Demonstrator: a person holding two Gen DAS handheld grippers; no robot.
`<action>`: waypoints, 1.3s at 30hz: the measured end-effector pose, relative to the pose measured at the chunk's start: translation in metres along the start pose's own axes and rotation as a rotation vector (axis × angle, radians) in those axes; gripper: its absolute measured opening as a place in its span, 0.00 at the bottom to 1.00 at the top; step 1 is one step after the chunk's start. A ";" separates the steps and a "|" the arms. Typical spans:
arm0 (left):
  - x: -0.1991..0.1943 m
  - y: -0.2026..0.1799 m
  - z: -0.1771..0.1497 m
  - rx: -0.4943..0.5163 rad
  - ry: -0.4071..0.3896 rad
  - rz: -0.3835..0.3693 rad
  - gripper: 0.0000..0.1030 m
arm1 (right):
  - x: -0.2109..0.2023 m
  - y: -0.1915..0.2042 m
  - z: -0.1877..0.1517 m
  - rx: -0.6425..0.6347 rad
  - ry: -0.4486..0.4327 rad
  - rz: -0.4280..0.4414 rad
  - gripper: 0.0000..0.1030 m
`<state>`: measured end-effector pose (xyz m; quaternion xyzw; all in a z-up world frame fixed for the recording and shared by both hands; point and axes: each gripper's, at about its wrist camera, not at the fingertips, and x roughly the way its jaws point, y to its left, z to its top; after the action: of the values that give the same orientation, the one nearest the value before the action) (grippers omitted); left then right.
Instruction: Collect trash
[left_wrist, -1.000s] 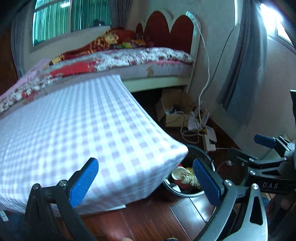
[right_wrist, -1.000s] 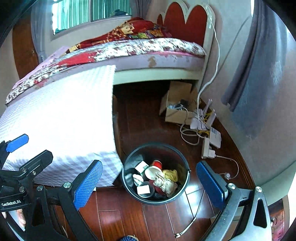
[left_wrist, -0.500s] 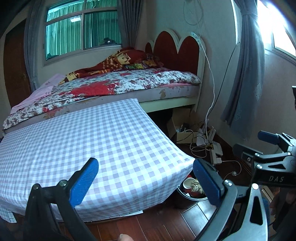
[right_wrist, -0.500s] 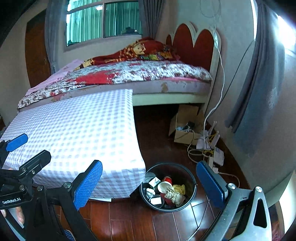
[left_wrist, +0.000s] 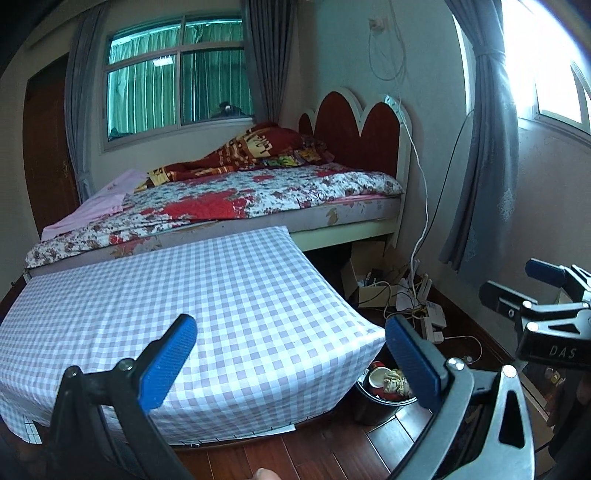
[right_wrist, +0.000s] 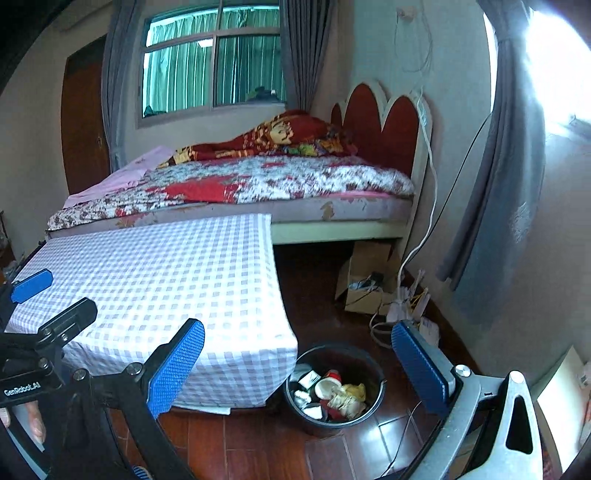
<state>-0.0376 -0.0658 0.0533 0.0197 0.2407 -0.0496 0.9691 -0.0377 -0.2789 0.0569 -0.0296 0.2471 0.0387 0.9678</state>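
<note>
A black round bin (right_wrist: 334, 386) stands on the wooden floor beside the checked table's corner, holding a red-and-white cup (right_wrist: 327, 384), crumpled paper (right_wrist: 347, 397) and small white packets. In the left wrist view the bin (left_wrist: 380, 400) is half hidden behind the tablecloth corner and my right-hand finger. My left gripper (left_wrist: 290, 363) is open and empty, raised over the checked cloth. My right gripper (right_wrist: 297, 363) is open and empty, high above the bin and table edge. Each gripper shows at the edge of the other's view.
A low table under a purple-checked cloth (right_wrist: 166, 280) fills the left. Behind it is a bed (left_wrist: 236, 199) with a floral cover and red headboard. A cardboard box (right_wrist: 364, 282), chargers and cables (left_wrist: 424, 314) lie by the wall near grey curtains (left_wrist: 480, 166).
Both grippers have risen and tilted up; the bin has dropped lower and smaller in view, and more of the bed, window and walls shows. Both stay open and empty.
</note>
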 end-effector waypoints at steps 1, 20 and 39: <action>-0.002 0.000 0.000 0.002 -0.007 -0.001 0.99 | -0.003 -0.001 0.001 0.002 -0.010 -0.004 0.99; -0.001 -0.011 0.003 0.020 -0.014 -0.036 0.99 | 0.000 -0.012 -0.002 0.024 0.008 -0.014 0.99; 0.000 -0.012 0.004 0.036 -0.017 -0.035 0.99 | 0.002 -0.012 -0.003 0.023 0.010 -0.013 0.99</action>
<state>-0.0377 -0.0782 0.0565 0.0328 0.2319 -0.0710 0.9696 -0.0365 -0.2914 0.0543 -0.0203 0.2521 0.0295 0.9670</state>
